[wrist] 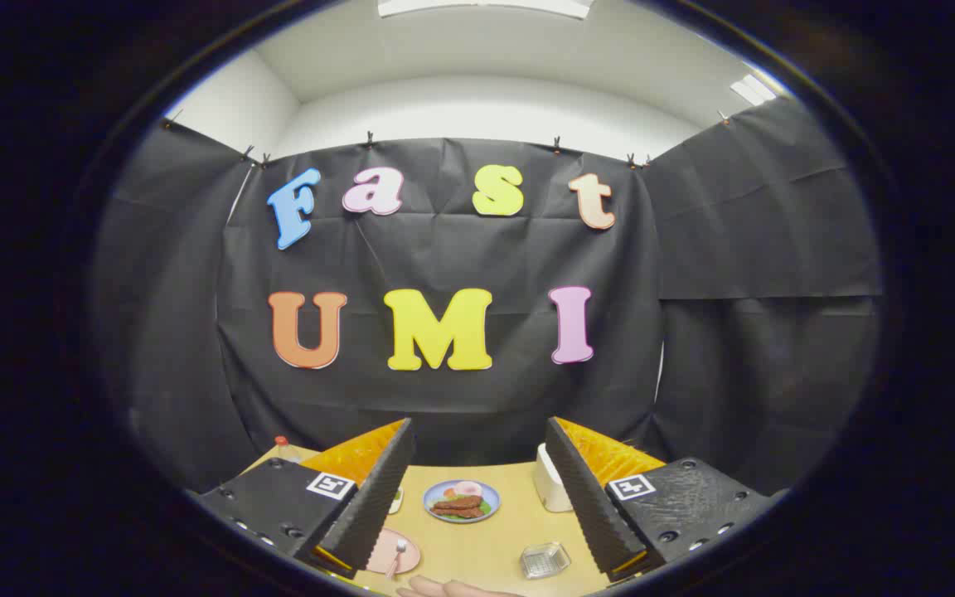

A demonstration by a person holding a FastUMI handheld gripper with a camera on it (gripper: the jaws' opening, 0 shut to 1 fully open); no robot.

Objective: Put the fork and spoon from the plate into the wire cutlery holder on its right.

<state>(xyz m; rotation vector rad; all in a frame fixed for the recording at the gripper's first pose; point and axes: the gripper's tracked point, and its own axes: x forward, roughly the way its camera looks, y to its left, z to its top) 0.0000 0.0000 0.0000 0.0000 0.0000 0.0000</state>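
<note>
The claw point(477, 497) hangs high above the surface point(494, 543), its two fingers spread wide with nothing between them but open air and the things far below. Down between the fingers, near the left one, sits the pink plate point(399, 554), half hidden behind that finger, so its left part is cut off. On it lies a spoon point(397, 557), bowl at the far end, handle running back toward the camera and slightly left, its long axis roughly along the line of the fingers. The fork is hard to make out; it cannot be told from here whether it lies behind the finger. Off to the right, just beside the right finger, is the wire cutlery holder point(545, 560), seen from above as a small silvery mesh box, well apart from the pink plate. Beyond both, midway between the fingers, a blue plate of food point(461, 501) rests on the surface. A pale boxy container point(550, 481) stands past the right finger, partly covered by it. A small bottle with a red cap point(282, 448) peeks out beyond the left finger. At the near edge, a person's hand point(448, 589) shows, cut off below.
</note>
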